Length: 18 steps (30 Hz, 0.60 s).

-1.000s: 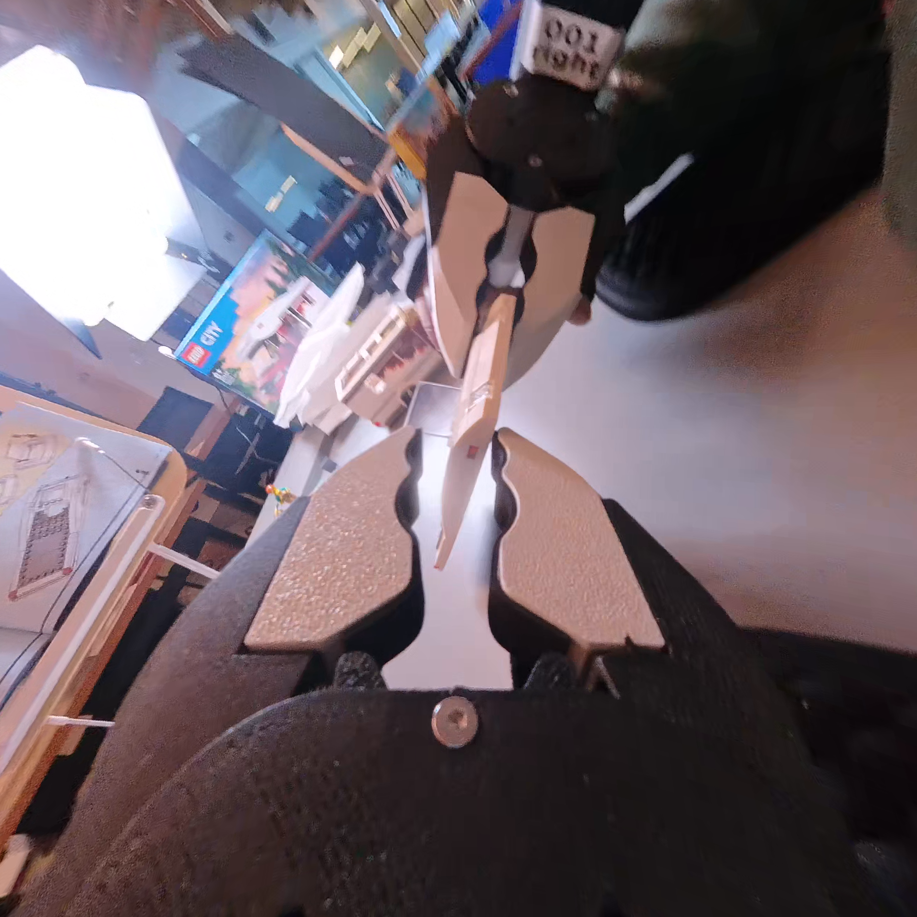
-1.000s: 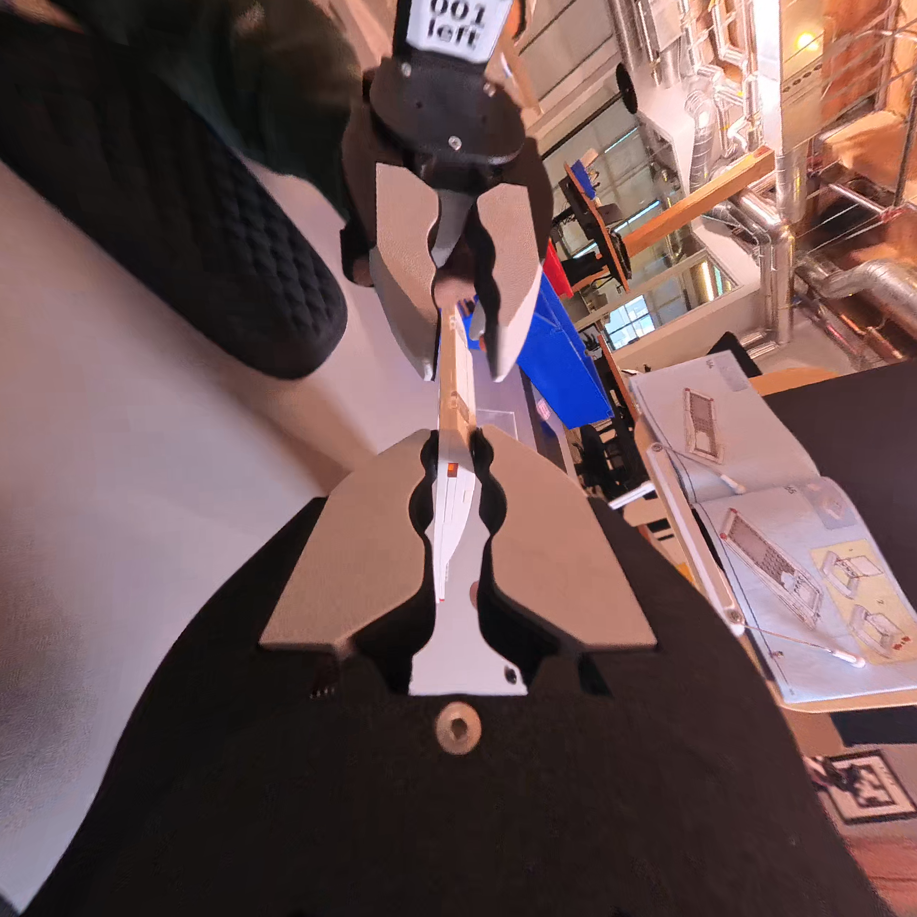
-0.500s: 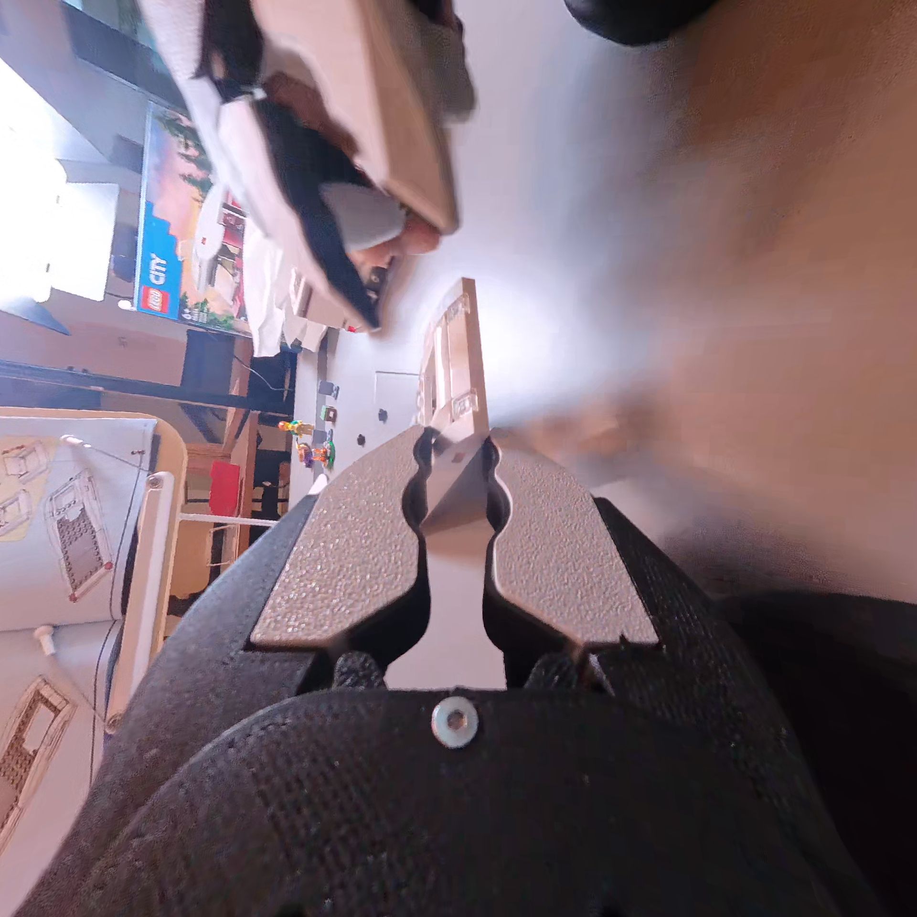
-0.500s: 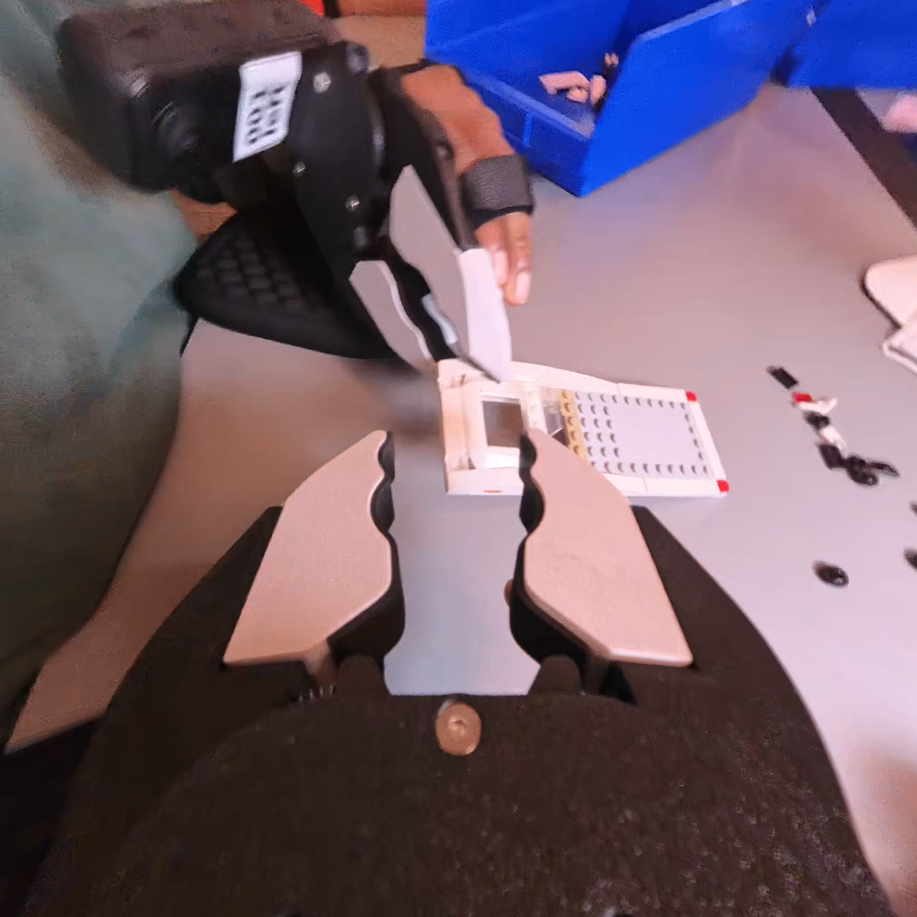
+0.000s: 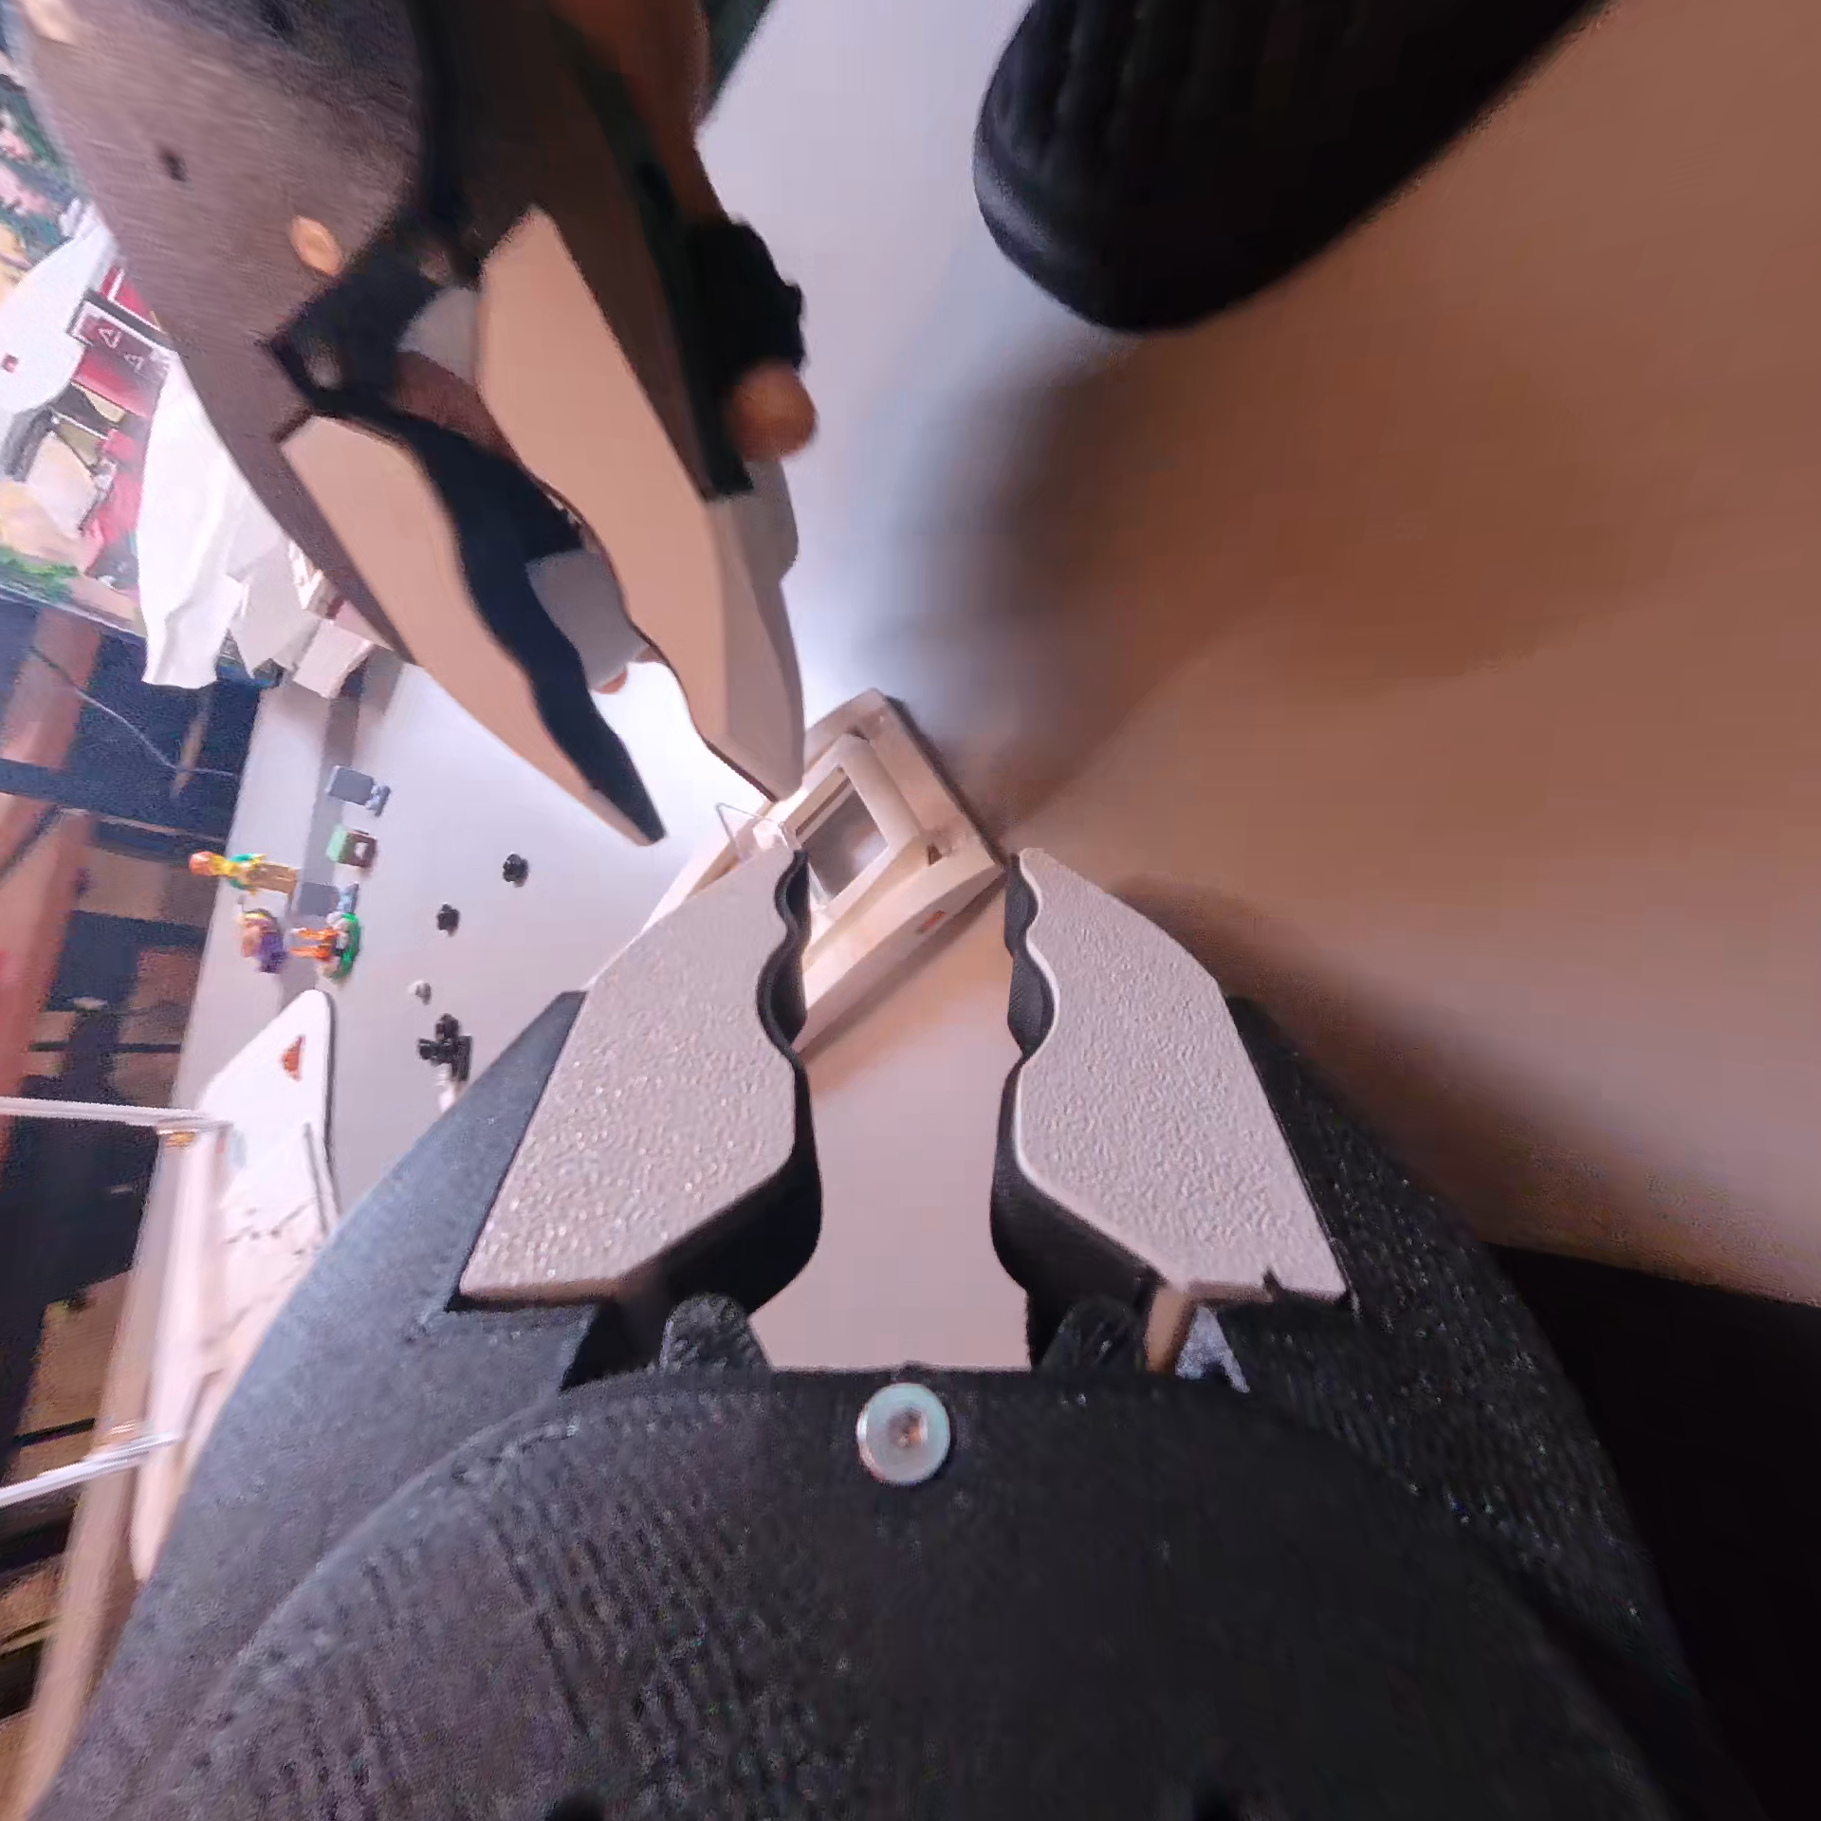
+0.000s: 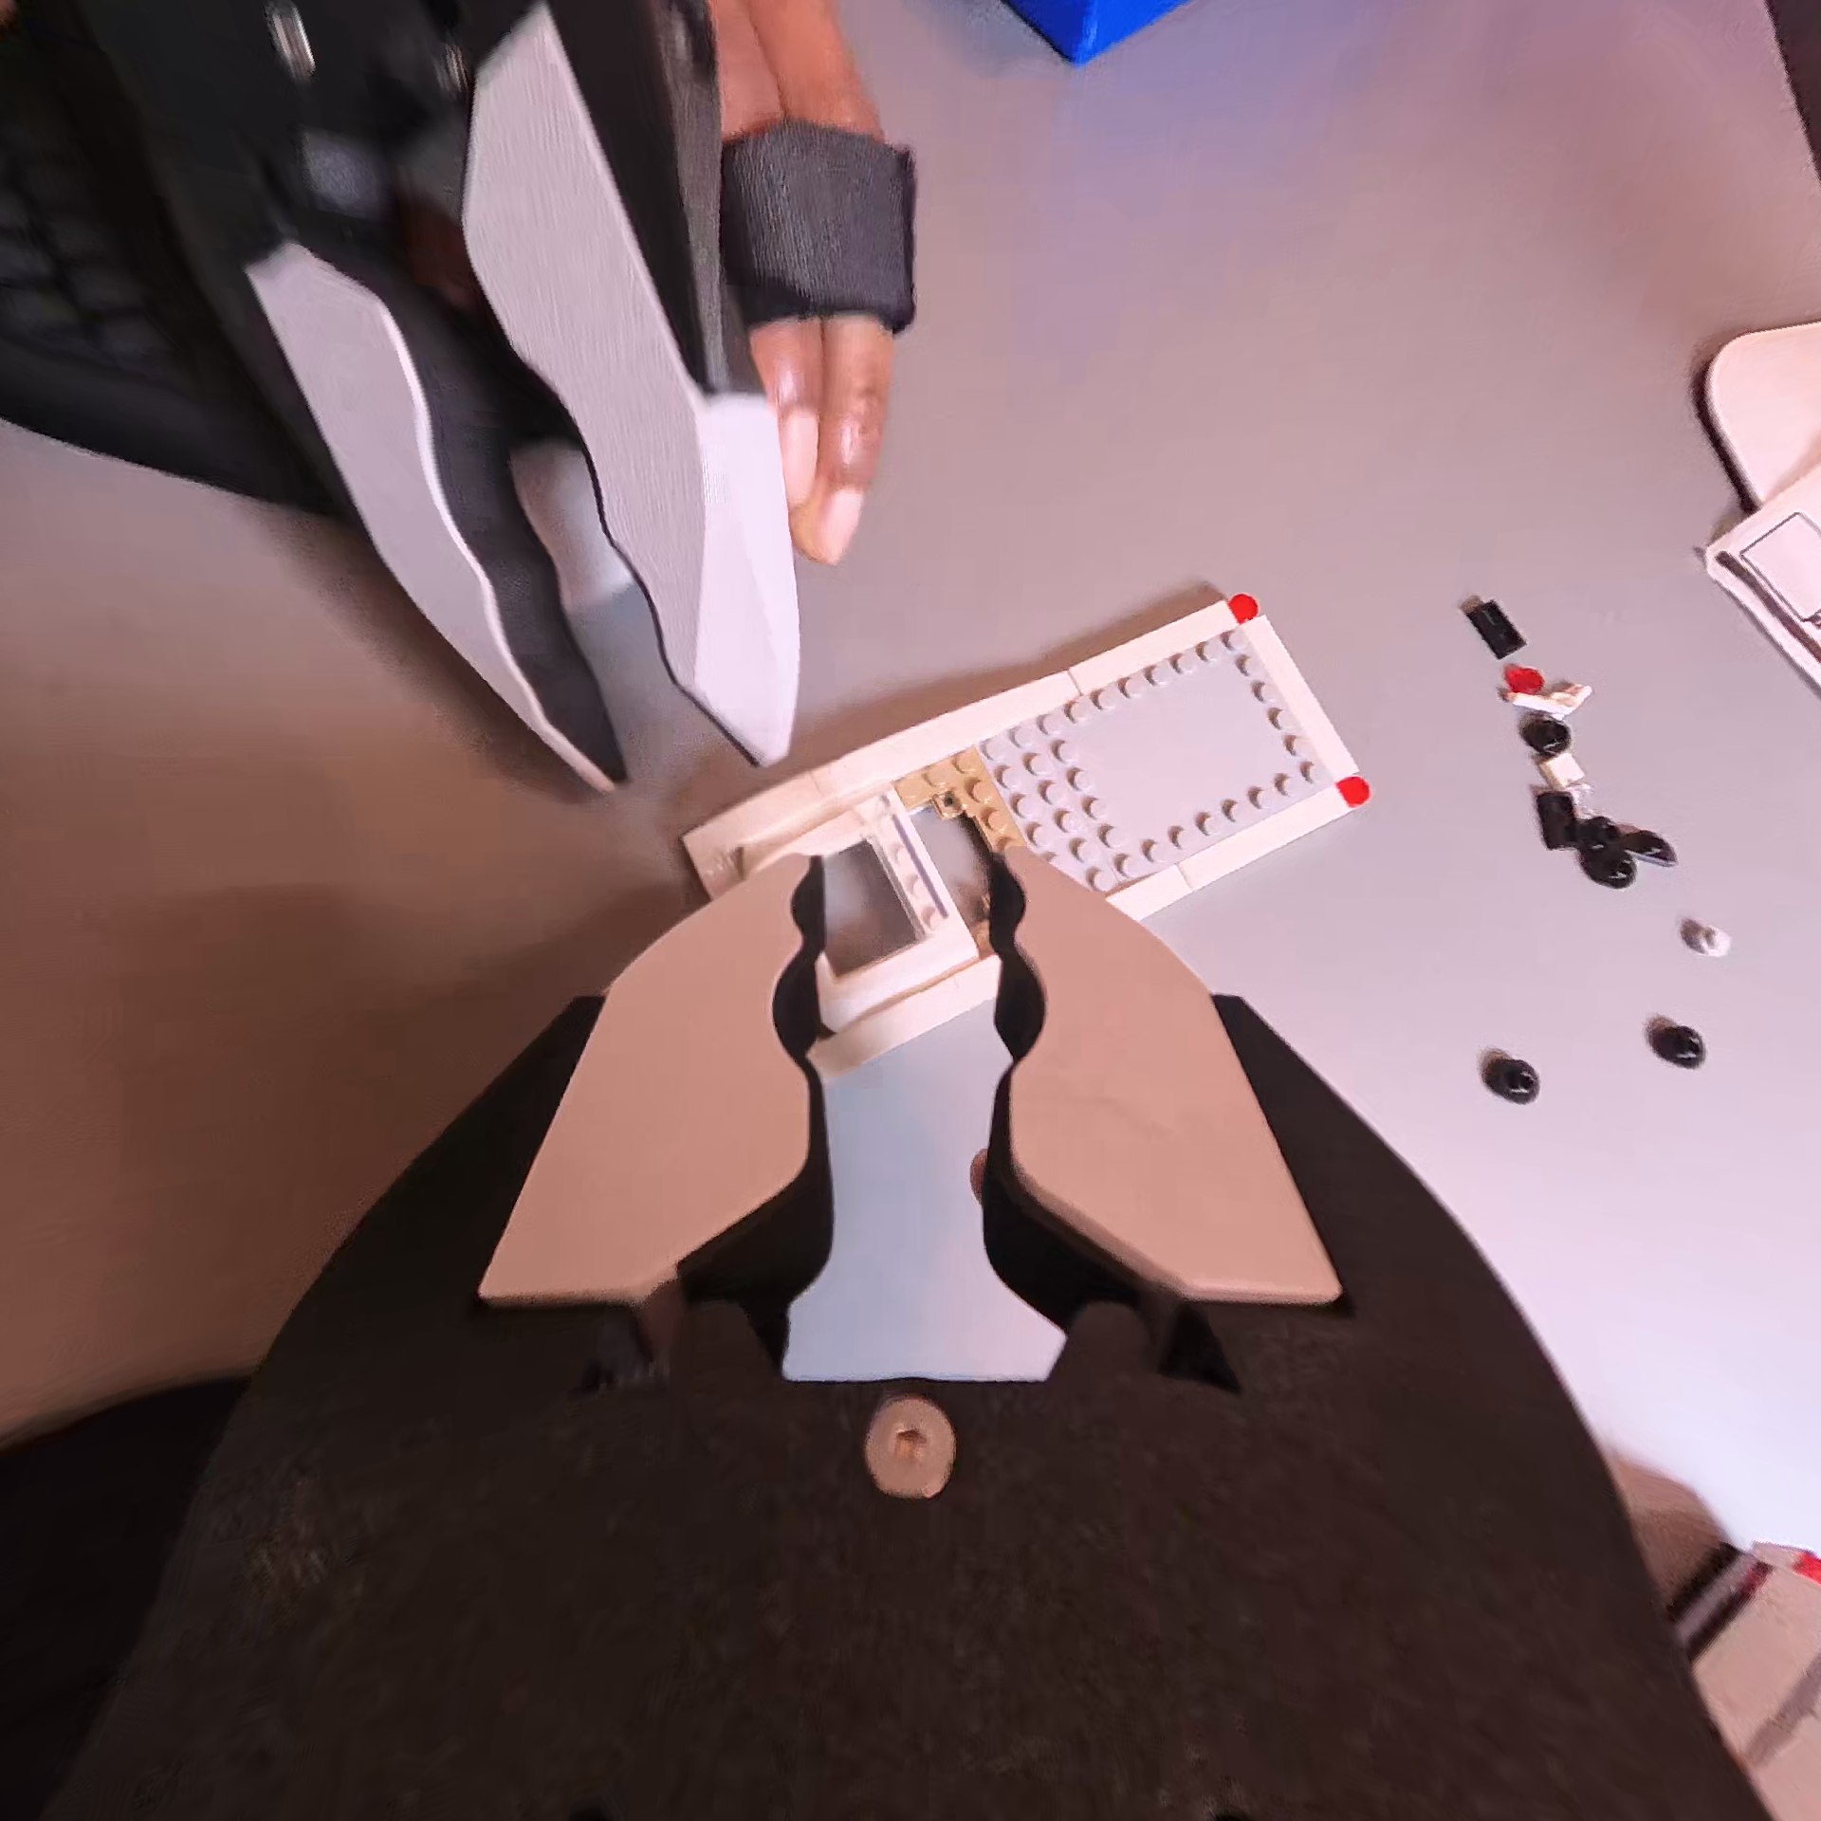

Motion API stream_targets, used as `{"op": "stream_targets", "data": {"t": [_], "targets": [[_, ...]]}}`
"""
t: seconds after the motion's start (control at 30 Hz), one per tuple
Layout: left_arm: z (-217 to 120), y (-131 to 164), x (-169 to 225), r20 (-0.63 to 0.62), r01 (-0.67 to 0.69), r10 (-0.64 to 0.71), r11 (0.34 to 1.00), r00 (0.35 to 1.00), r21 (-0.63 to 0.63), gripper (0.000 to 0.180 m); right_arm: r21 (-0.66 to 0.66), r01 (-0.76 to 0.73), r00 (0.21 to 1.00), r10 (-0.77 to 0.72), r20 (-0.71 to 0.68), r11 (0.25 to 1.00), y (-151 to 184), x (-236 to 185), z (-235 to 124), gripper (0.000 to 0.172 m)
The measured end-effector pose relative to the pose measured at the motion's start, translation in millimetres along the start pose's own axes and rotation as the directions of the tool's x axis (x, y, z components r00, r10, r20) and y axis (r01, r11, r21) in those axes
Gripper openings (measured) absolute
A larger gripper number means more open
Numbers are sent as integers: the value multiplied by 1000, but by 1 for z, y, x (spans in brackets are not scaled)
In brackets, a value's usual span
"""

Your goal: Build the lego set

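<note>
left wrist view: left tongs (image 5: 905, 867) parted, nothing gripped. the white brick build (image 5: 887, 887) lies flat on the table (image 5: 985, 296), its near end between and just ahead of the tips; the left fingertip (image 5: 778, 887) overlaps its edge, the other tip stands clear of its corner, no pinch visible. the build has a clear window panel and a small orange mark on its side. the right tongs (image 5: 709, 798) hang in from upper left, also parted and bare, tips just over the far end of the build. past them on the table: minifigures (image 5: 296, 926), small black parts (image 5: 443, 1035), a white curved piece (image 5: 286, 1084). a black padded thing (image 5: 1232, 148) sits at top right.

right wrist view: right tongs (image 6: 902, 867) parted over the window end of the build (image 6: 1163, 749); whether the tips touch it i cannot tell, but they do not pinch it. the build is a long flat plate assembly, grey studded middle, white border, tan piece, red dots at the far corners, lying flat on the table (image 6: 1281, 296). left tongs (image 6: 690, 769) at upper left, parted, bare, tips just beside the build's near corner, a hand (image 6: 818, 394) behind them. loose black, red and white bits (image 6: 1567, 788) lie well apart to the right, a blue bin corner (image 6: 1084, 25) at top.

progress: build only partly assembled, loose pieces unplaced, neither tongs has hold of anything.
</note>
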<state>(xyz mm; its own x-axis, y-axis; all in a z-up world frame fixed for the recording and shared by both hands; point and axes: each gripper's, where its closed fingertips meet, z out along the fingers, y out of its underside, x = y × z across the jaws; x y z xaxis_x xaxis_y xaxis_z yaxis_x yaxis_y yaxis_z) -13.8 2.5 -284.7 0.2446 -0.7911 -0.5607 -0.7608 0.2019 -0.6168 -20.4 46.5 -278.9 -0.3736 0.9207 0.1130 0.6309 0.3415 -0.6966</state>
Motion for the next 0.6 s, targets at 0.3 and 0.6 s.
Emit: {"op": "stream_targets", "data": {"t": [0.3, 0.6], "targets": [[-20, 30, -39, 43, 263, -263, 965, 964, 5, 36, -104, 204, 978, -207, -15, 973, 7, -8, 4, 3], [-13, 33, -31, 15, 313, -313, 950, 950, 7, 34, -108, 433, 899, -437, -13, 895, 10, -38, -5, 2]]}}
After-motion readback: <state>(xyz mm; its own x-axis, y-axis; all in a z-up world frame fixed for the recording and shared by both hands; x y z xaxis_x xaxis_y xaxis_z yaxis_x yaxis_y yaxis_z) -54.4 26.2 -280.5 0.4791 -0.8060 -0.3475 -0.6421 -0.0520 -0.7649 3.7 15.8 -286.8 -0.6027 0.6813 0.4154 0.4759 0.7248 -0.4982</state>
